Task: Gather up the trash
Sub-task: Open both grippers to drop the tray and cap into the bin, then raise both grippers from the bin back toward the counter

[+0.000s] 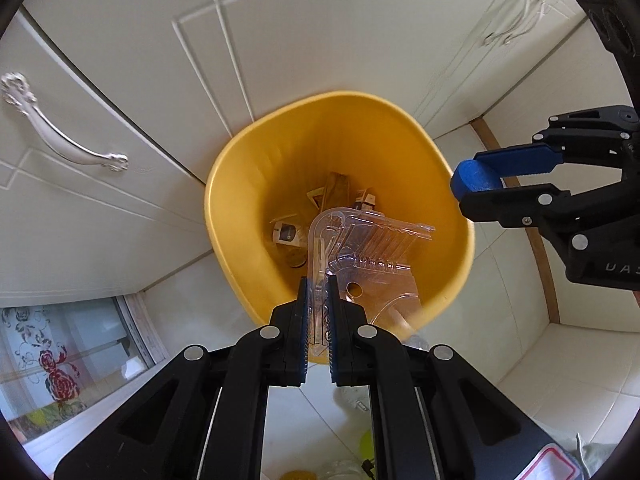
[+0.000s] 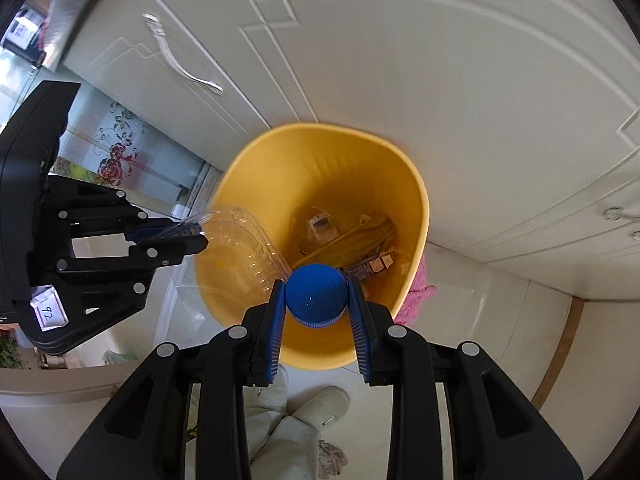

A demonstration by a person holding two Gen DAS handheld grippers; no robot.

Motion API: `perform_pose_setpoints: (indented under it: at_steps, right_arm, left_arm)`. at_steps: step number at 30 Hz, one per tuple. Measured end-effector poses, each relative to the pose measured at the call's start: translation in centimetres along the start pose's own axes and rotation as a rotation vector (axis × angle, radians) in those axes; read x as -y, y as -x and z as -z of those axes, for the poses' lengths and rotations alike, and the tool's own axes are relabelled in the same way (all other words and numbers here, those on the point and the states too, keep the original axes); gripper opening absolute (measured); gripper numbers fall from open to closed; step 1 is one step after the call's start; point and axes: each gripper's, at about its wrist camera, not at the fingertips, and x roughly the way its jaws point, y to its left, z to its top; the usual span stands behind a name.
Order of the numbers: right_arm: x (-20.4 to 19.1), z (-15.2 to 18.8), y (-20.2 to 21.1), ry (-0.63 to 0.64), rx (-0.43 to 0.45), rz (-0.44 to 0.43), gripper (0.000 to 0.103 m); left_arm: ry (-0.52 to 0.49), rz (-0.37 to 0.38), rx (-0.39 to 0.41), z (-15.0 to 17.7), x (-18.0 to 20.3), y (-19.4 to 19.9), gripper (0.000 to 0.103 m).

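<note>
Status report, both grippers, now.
Left gripper shut on clear plastic tray, right gripper shut on blue ball. Both over yellow bin. Nothing blocking.

A: What colour is the bin [image 1: 256, 184]?
B: Yellow all over, inside and out.
A: And the ball [image 2: 316, 294]?
B: Deep blue, matching the ribbed pads [image 2: 275, 330] on the black right hand-held gripper [image 2: 316, 300].
A: The left hand-held gripper [image 1: 318, 312]?
B: Black with blue pads too, around a clear, colourless plastic tray [image 1: 360, 240].
A: Anything patterned?
B: Cream cabinet doors [image 1: 320, 32] with raised line borders, and a glass panel [image 2: 120, 152] printed with red roses.
A: That cloth [image 2: 418, 296] by the bin?
B: Pink.
</note>
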Motion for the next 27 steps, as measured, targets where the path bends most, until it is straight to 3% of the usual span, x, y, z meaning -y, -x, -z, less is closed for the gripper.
perform_pose_setpoints:
  at_steps: [16, 19, 20, 21, 22, 23, 27]
  right_arm:
    - [2.3, -0.9, -3.6, -0.040, -0.039, -0.025, 0.033]
    - [2.3, -1.0, -3.6, -0.041, -0.030, -0.030, 0.037]
    - [2.3, -1.1, -3.5, -0.045, -0.024, -0.029, 0.050]
    - [2.4, -1.0, -3.4, -0.049, -0.016, -0.024, 0.063]
    - [2.4, -0.9, -3.2, -0.054, -0.006, -0.025, 0.065]
    - [2.5, -1.0, -3.1, -0.061, 0.002, -0.032, 0.065]
    - [2.7, -0.8, -2.7, -0.063, 0.011, -0.031, 0.065]
  left_arm:
    - [0.056, 0.014, -0.041, -0.8, -1.0, -2.7, 0.010]
    - [0.063, 0.006, -0.041, -0.7, -1.3, -2.9, 0.016]
    - [0.068, 0.000, -0.042, -0.7, -1.4, -2.8, 0.021]
    - [0.073, -0.007, -0.044, -0.7, -1.6, -3.0, 0.028]
    - [0.080, -0.022, -0.042, -0.7, -1.7, -3.0, 0.049]
    - [0.084, -0.029, -0.028, -0.7, -1.8, -2.8, 0.059]
    - [0.088, -0.031, -0.005, -0.8, -1.6, -2.1, 0.062]
